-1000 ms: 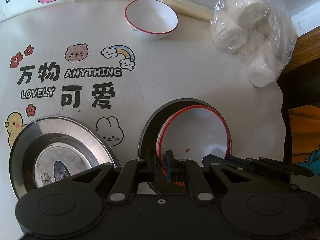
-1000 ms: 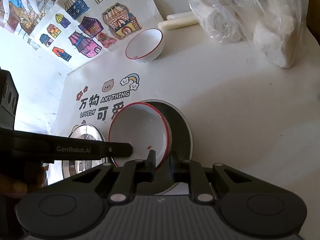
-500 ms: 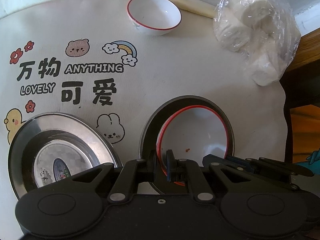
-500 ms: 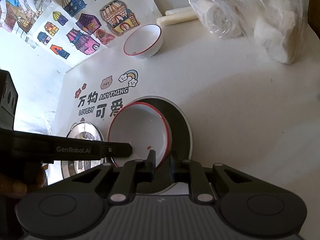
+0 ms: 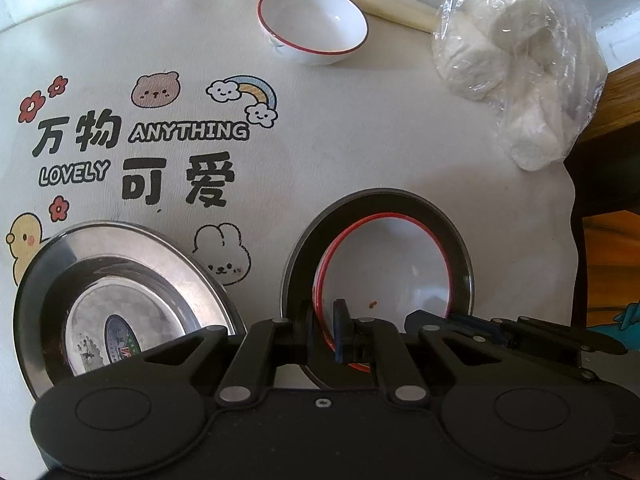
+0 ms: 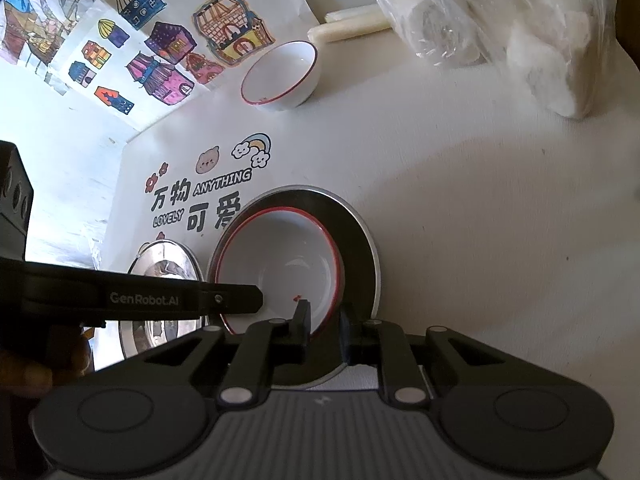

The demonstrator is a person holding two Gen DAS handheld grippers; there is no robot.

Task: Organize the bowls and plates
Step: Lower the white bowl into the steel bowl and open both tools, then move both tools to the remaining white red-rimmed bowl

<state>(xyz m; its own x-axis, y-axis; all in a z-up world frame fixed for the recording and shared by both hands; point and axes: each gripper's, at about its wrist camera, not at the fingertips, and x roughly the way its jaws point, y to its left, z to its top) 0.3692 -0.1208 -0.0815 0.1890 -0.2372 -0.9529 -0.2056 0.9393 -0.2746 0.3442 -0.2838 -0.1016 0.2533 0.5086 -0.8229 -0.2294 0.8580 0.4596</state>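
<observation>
A white red-rimmed bowl [image 5: 384, 264] [image 6: 280, 264] sits inside a dark steel plate [image 5: 460, 248] [image 6: 356, 256]. My left gripper [image 5: 323, 328] is shut on the bowl's left rim. My right gripper [image 6: 323, 330] is shut on the bowl's right rim over the plate. A second steel plate [image 5: 120, 276] [image 6: 164, 256] lies to the left on the table. A second white red-rimmed bowl [image 5: 312, 24] [image 6: 280, 76] stands at the far side.
A clear bag of white rolls [image 5: 516, 68] [image 6: 500, 28] lies at the far right beside two white sticks [image 5: 392, 0] [image 6: 348, 28]. The printed cloth ends at the table's right edge [image 5: 572, 208]. A wall with house drawings [image 6: 160, 40] stands behind.
Both cameras have drawn slightly nearer to the table's far side; the far bowl sits a little lower in the views. Both grips on the near bowl are unchanged.
</observation>
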